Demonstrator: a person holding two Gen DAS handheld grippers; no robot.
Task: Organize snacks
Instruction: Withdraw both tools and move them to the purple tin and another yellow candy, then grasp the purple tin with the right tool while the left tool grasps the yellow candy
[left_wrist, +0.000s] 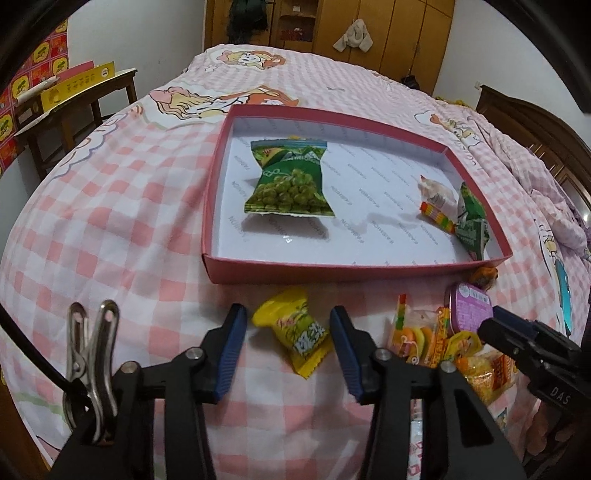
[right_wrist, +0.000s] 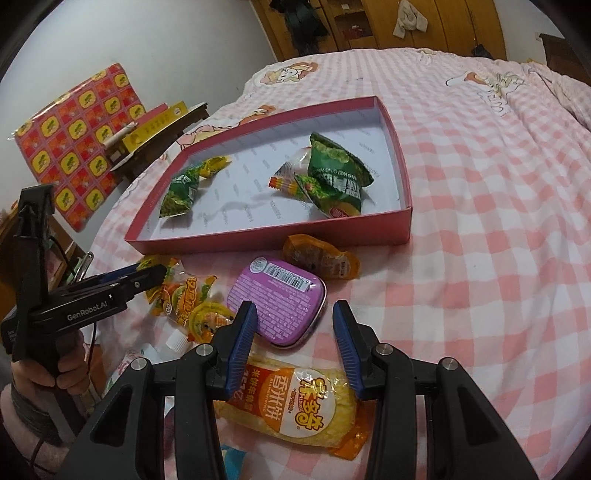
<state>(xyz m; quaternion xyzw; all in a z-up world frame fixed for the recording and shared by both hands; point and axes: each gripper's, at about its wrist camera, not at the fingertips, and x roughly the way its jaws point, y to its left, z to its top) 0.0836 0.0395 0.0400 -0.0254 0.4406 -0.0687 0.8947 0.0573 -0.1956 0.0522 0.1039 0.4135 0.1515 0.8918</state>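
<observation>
Pink-and-white checked bed cover (left_wrist: 122, 206): everything is laid on it. Shallow red cardboard box with white lining (left_wrist: 343, 271): a green pea snack bag (left_wrist: 290, 181) is seen inside. Left tongs (left_wrist: 288, 347): held wide open, nothing gripped, a small yellow snack packet (left_wrist: 295, 334) lying between the blue pads. Right tongs (right_wrist: 295, 347): parted, empty, held over a yellow rice-cracker pack (right_wrist: 295, 406), near a purple tin (right_wrist: 280, 299).
</observation>
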